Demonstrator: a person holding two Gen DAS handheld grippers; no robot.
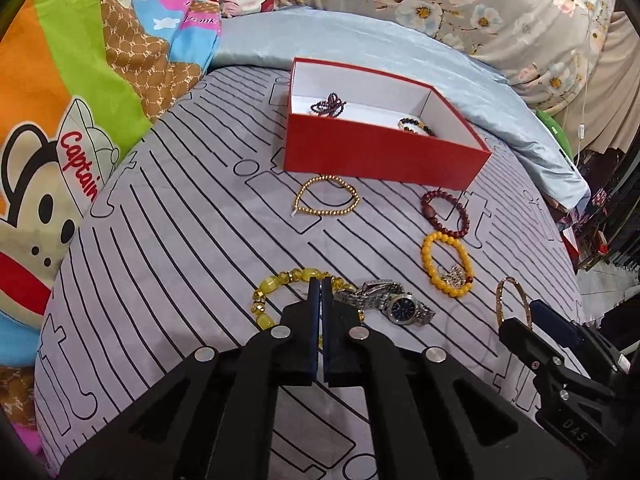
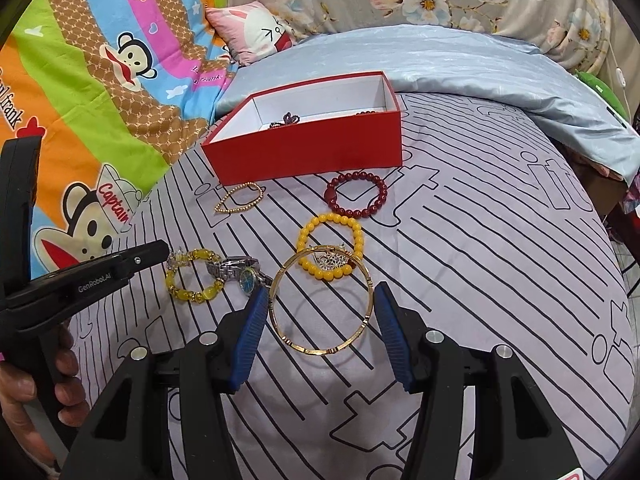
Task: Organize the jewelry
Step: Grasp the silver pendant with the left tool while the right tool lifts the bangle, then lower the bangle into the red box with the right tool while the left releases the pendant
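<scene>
1. The right claw [image 2: 322, 312] is clamped on the gold bangle [image 2: 322, 300]. Its blue pads press the ring's two sides, at 9 and 3 o'clock of the ring. The ring is tilted up and faces the camera.

2. The red box [image 2: 308, 152] lies at 12 o'clock from the right claw, well apart. Its long side runs left to right. It is open on top, with two dark bead bracelets inside.

3. Between the bangle and the box lie the yellow bead bracelet [image 2: 330, 246] and the dark red bead bracelet [image 2: 356, 194]. I think the bangle must go up and over them, and over the box's near wall.

4. The left claw [image 1: 320, 284] is shut tight, right at the pale yellow glass-bead bracelet [image 1: 276, 292]. I cannot tell if it holds a bead. The silver watch [image 1: 396, 304] lies just beside it, at 3 o'clock.

5. The gold bead chain [image 1: 326, 200] lies near the box's front wall.

6. The bed [image 2: 500, 240] has much open room at 3 o'clock. The bed edge drops off farther right.
</scene>
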